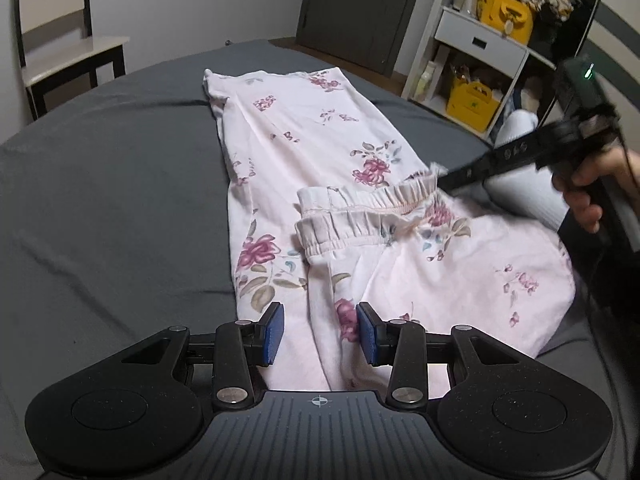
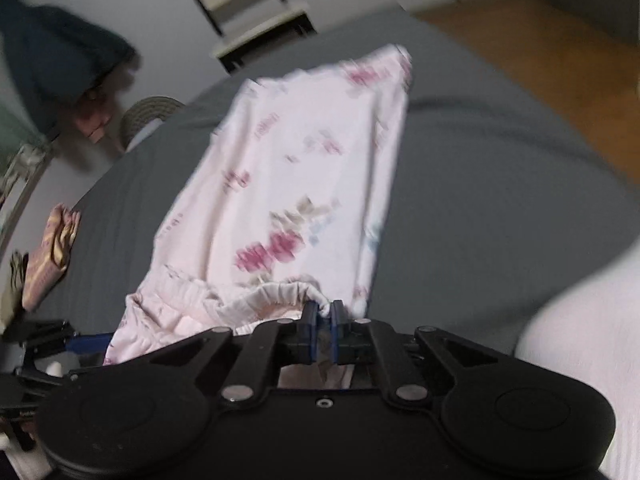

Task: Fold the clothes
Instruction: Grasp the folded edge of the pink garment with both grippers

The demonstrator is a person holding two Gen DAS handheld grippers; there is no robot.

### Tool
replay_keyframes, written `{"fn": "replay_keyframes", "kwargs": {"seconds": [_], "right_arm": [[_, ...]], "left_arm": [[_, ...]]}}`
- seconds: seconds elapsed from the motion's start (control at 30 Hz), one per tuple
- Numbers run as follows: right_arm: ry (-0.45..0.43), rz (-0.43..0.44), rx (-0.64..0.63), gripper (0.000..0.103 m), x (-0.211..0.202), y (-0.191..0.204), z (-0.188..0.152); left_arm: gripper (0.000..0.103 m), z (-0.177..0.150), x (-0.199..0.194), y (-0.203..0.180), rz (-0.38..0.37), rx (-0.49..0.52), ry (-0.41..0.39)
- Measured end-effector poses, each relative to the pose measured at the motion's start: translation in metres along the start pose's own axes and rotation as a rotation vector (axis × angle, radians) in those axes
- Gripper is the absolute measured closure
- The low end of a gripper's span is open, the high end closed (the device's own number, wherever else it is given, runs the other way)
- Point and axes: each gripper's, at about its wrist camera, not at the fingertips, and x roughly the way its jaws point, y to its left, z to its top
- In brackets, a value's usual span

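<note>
Pale pink floral trousers (image 1: 320, 168) lie lengthwise on a grey bed (image 1: 112, 184), partly folded so that the gathered elastic waistband (image 1: 360, 208) rests over the legs. My left gripper (image 1: 320, 334) hovers open just above the near folded edge, with cloth below the gap between its blue pads. My right gripper (image 2: 323, 312) is shut on the end of the waistband (image 2: 280, 294) and holds it lifted. In the left wrist view the right gripper (image 1: 444, 178) comes in from the right, held by a hand (image 1: 592, 196). The right wrist view is blurred by motion.
A chair (image 1: 60, 40) stands beyond the bed's far left corner. A white shelf unit (image 1: 492, 40) with yellow boxes stands at the far right beside a dark door (image 1: 360, 8). A person's white-clad leg (image 2: 580, 360) is at the bed's right edge. Wooden floor (image 2: 540, 52) lies beyond the bed.
</note>
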Motion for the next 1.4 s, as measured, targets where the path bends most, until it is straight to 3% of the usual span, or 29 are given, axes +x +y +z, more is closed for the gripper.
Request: {"fn": "replay_keyframes", "kwargs": {"seconds": [0.17,0.3,0.4,0.5,0.6,0.77,0.9,0.97,1.07,1.13,1.2,1.33,1.4], "right_arm": [[-0.125,0.061,-0.005,0.056,-0.050,0.007,-0.012],[-0.119,0.032,-0.132,0.050,-0.091,0.035,-0.049],[-0.108,-0.031,-0.189,0.049,-0.103,0.050,-0.087],[-0.119,-0.092,-0.233,0.049,-0.111,0.059,-0.121],[-0.112,-0.156,-0.322,0.049,-0.108,0.065,-0.145],[-0.103,-0.138,-0.379,0.049,-0.093,0.067,-0.164],[-0.096,-0.100,-0.328,0.057,-0.080,0.063,-0.163],[-0.093,-0.072,-0.302,0.075,-0.073,0.059,-0.163],[-0.107,-0.055,-0.291,0.089,-0.074,0.059,-0.162],[-0.124,-0.069,-0.318,0.091,-0.079,0.062,-0.163],[-0.141,-0.102,-0.394,0.093,-0.085,0.068,-0.166],[-0.151,-0.215,-0.612,0.094,-0.090,0.086,-0.175],[-0.121,-0.221,-0.626,0.094,-0.084,0.086,-0.179]], "left_arm": [[0.063,-0.015,-0.034,0.014,-0.140,0.002,-0.048],[0.063,-0.032,-0.057,0.003,-0.209,0.149,-0.005],[0.063,-0.044,-0.060,-0.020,-0.180,0.320,0.051],[0.063,-0.055,-0.055,-0.039,-0.167,0.433,0.100],[0.063,-0.067,-0.049,-0.053,-0.106,0.548,0.139],[0.063,-0.073,-0.042,-0.053,-0.050,0.565,0.133],[0.063,-0.071,-0.037,-0.051,-0.056,0.541,0.111],[0.064,-0.070,-0.035,-0.049,-0.069,0.517,0.106],[0.097,-0.068,-0.034,-0.047,-0.044,0.521,0.085],[0.099,-0.067,-0.039,-0.047,-0.022,0.537,0.065],[0.099,-0.068,-0.045,-0.051,0.022,0.596,0.046],[0.099,-0.079,-0.056,-0.068,0.122,0.853,0.034],[0.099,-0.080,-0.054,-0.069,0.119,0.865,0.049]]}}
